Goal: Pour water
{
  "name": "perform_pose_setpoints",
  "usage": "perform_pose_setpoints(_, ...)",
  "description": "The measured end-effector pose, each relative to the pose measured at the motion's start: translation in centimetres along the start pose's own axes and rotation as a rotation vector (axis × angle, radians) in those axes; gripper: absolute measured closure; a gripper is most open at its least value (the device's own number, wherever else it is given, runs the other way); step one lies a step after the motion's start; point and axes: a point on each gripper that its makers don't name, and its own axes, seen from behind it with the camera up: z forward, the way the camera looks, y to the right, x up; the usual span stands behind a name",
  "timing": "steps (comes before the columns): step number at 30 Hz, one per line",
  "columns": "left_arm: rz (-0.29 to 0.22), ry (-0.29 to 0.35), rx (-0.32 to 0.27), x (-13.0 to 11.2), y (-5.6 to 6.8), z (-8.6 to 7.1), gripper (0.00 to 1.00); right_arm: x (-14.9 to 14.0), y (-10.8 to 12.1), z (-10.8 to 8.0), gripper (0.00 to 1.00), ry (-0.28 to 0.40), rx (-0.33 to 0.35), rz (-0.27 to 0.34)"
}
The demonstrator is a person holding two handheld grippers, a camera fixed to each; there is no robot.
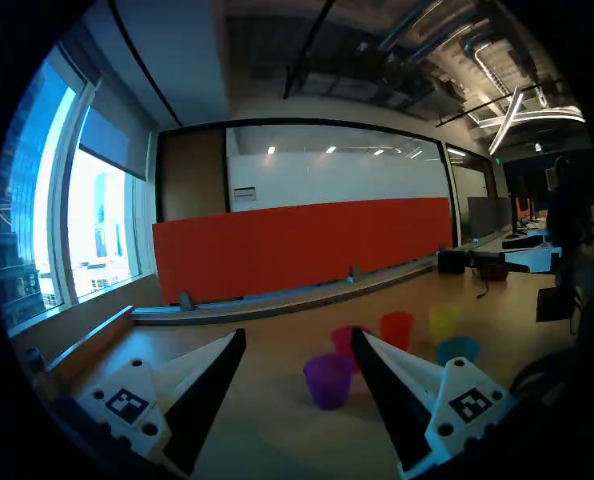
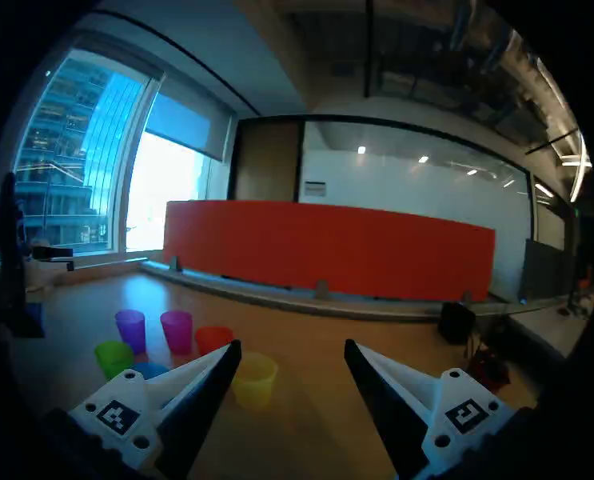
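Note:
Several small plastic cups stand grouped on a wooden table (image 1: 281,432). In the left gripper view I see a purple cup (image 1: 328,381), a pink cup (image 1: 344,339) partly behind my right finger, a red cup (image 1: 396,328), a yellow cup (image 1: 444,321) and a blue cup (image 1: 458,350). My left gripper (image 1: 297,332) is open above the table, just short of the purple cup. In the right gripper view, a purple cup (image 2: 130,329), pink cup (image 2: 177,330), red cup (image 2: 212,338), green cup (image 2: 113,357), blue cup (image 2: 148,370) and yellow cup (image 2: 254,379) sit left of my open right gripper (image 2: 291,344).
An orange partition (image 1: 297,244) runs along the table's far edge, with a glass wall behind it. Large windows (image 1: 97,232) line the left side. A black box (image 2: 456,322) and cables lie at the table's far right, near other desks with monitors (image 1: 528,220).

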Motion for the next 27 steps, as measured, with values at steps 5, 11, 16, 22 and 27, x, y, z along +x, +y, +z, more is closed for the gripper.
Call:
perform_pose_setpoints(5, -0.025, 0.033, 0.045, 0.9, -0.7, -0.1, 0.02, 1.0, 1.5, -0.2, 0.0, 0.044, -0.089, 0.018)
perform_pose_setpoints(11, -0.056, 0.044, 0.093, 1.4, -1.5, -0.2, 0.03, 1.6, 2.5, -0.8, 0.0, 0.08, -0.168, 0.043)
perform_pose_setpoints(16, -0.064, 0.053, 0.105, 1.6, -1.8, -0.1, 0.03, 2.0, 3.1, -1.3, 0.0, 0.102, -0.207, 0.067)
perform_pose_setpoints(22, -0.054, 0.037, 0.122, 1.0, -2.2, 0.1, 0.03, 1.6, 3.4, -1.6, 0.0, 0.094, -0.218, 0.069)
perform_pose_setpoints(27, -0.048, 0.035, 0.144, 0.9, -2.6, 0.3, 0.03, 1.2, 3.5, -1.8, 0.0, 0.089, -0.22, 0.076)
